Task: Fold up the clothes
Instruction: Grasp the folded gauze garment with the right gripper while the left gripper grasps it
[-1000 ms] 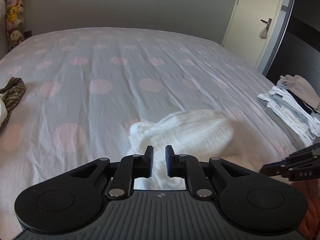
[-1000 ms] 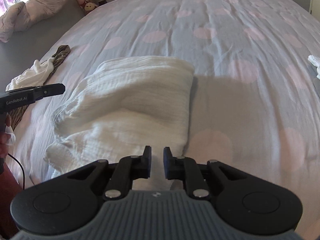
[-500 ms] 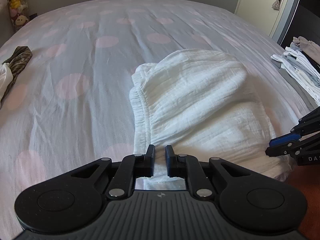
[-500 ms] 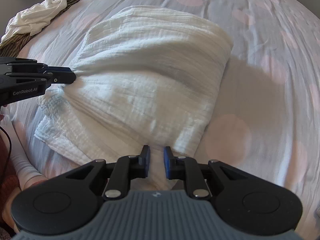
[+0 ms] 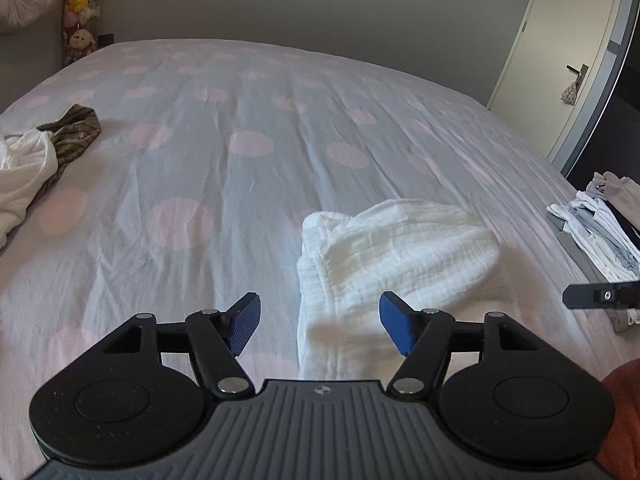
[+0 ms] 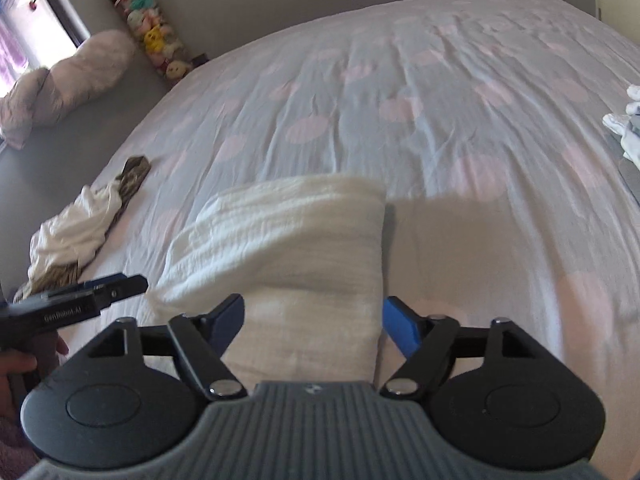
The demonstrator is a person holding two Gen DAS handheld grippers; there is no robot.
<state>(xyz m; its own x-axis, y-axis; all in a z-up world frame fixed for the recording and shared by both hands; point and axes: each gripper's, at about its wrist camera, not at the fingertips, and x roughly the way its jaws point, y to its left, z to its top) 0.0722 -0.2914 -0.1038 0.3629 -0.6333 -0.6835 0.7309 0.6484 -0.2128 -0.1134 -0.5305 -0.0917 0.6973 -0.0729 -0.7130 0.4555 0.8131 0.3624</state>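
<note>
A folded white crinkled garment [image 5: 396, 252] lies on the bed near its front edge. In the left wrist view my left gripper [image 5: 320, 326] hovers over the garment's left hem, its jaws opening wide, the blue pads clear of the cloth. In the right wrist view the same garment [image 6: 288, 240] lies under my right gripper [image 6: 314, 322], whose jaws are also opening, the cloth showing between them but not pinched. The left gripper [image 6: 108, 294] pokes in at the left there; a tip of the right gripper [image 5: 600, 295] shows at the right of the left view.
The bed's grey sheet with pink dots [image 5: 248, 144] spreads ahead. A crumpled white and striped brown heap [image 5: 44, 152] lies at the left. A stack of folded clothes [image 5: 600, 224] sits at the right edge. A door [image 5: 568, 40] stands beyond.
Both grippers were shut on the white garment; both have now let go and opened wide. The garment has settled flat on the bed, folded over.
</note>
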